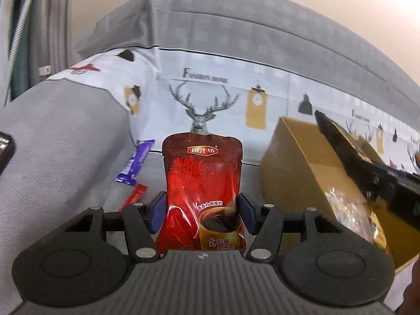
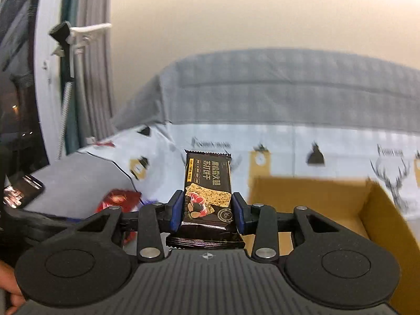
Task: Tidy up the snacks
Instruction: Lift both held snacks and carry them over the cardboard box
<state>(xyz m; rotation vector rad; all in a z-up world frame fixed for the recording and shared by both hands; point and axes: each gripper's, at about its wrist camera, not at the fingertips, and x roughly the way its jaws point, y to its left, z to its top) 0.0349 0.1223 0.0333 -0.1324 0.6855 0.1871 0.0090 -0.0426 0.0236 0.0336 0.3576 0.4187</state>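
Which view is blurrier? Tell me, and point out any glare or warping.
Right wrist view: background smeared, cardboard box soft, black cracker pack sharp. Left wrist view: crisper; sheen on the red pouch; glitter on the wrapped sweets. Fisheye bends the bedding edges in both.

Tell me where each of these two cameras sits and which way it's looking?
Left wrist: on the left hand-held gripper, facing forward along its fingers at the red foil pouch it grips, grey bed beyond; no skin clearly shows.
Right wrist: on the right hand-held gripper, facing the black cracker packet it grips; a bit of the person's hand shows lower left.
Shared: the open brown cardboard box and deer-print bedsheet.
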